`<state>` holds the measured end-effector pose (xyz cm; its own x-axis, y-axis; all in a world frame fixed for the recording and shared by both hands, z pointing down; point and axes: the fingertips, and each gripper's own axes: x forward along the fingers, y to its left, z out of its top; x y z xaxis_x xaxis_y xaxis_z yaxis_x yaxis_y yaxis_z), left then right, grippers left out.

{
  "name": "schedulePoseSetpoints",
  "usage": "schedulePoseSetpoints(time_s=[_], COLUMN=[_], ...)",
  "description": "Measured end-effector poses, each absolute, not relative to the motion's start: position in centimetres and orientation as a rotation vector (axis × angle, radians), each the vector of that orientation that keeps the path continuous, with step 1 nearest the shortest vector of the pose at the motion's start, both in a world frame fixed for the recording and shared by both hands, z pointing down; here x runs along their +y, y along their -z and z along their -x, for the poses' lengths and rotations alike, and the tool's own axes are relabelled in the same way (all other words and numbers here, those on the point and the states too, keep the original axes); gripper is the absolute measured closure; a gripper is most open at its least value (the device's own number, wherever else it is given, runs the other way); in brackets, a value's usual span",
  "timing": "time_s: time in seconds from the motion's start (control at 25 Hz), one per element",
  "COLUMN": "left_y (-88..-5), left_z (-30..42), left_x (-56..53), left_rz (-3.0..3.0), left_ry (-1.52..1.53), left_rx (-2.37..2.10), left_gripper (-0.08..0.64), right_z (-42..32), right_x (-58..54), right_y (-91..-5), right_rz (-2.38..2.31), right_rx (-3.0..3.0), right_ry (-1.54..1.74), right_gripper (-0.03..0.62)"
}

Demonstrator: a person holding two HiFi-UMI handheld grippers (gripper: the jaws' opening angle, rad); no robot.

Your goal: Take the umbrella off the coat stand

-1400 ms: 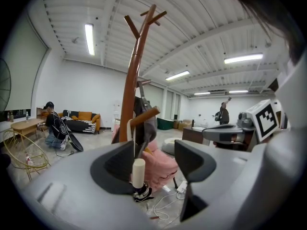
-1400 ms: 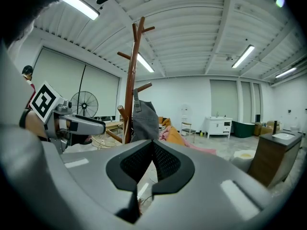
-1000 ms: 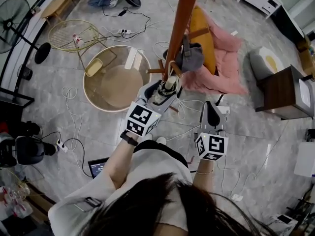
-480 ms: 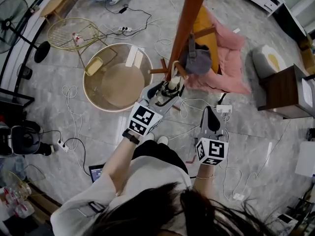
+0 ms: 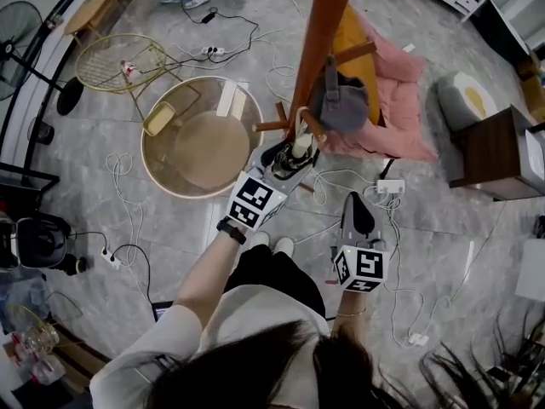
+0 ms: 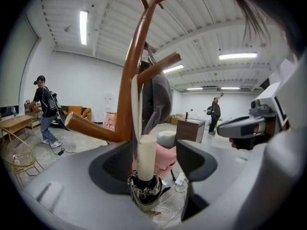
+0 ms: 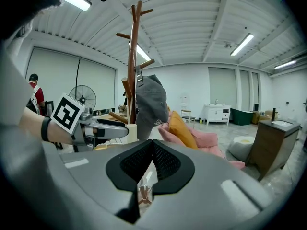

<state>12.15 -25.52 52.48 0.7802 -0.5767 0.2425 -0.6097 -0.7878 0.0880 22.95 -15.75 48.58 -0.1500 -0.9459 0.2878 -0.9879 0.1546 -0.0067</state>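
The left gripper (image 5: 292,153) has edged toward the brown wooden coat stand (image 5: 319,32), jaws gaping round the cream-handled folded umbrella (image 6: 147,157) — unclamped, so not yet lifted off — while the right gripper (image 5: 357,211) is closed and empty.

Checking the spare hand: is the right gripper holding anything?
No, the jaws of the right gripper meet with nothing between them.

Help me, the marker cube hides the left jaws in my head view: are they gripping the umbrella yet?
Observer: No. The left gripper has its jaws apart, with the umbrella and its cream handle between them, unclamped.
Operator: What holds it up?
Observer: A pale strap runs from the handle up the coat stand; its top end I can't trace.
Operator: And the right gripper?
Observer: Shut, nothing between its jaws.
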Motion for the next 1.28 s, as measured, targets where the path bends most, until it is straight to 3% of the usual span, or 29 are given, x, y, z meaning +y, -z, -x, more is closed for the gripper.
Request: schedulePoseSetpoints(time_s=[0.88,1.04,1.28], left_y=[-55.7,-55.8,-55.7], left_z=[-14.7,-14.3,-14.1], left_x=[-28.2,-28.5,-28.4], left_rz=[-2.786,-2.772,-2.786], left_ry=[-0.324,-0.33,-0.331], left_rx=[-0.902,-0.928,-0.929], left_gripper=[0.261,0.353,0.356], right_z=[-24.3,-24.3,-24.2], right_x=[-13.4,-13.3,-13.4], right_y=[-51.8,-52.1,-52.1], right_rz=[-1.915,-1.912,-1.906], right_rx=[-2.148,-2.148,-2.15], right_ry=[-0.417,-0.424,-0.429], right_gripper=[0.589,0.589,0.589])
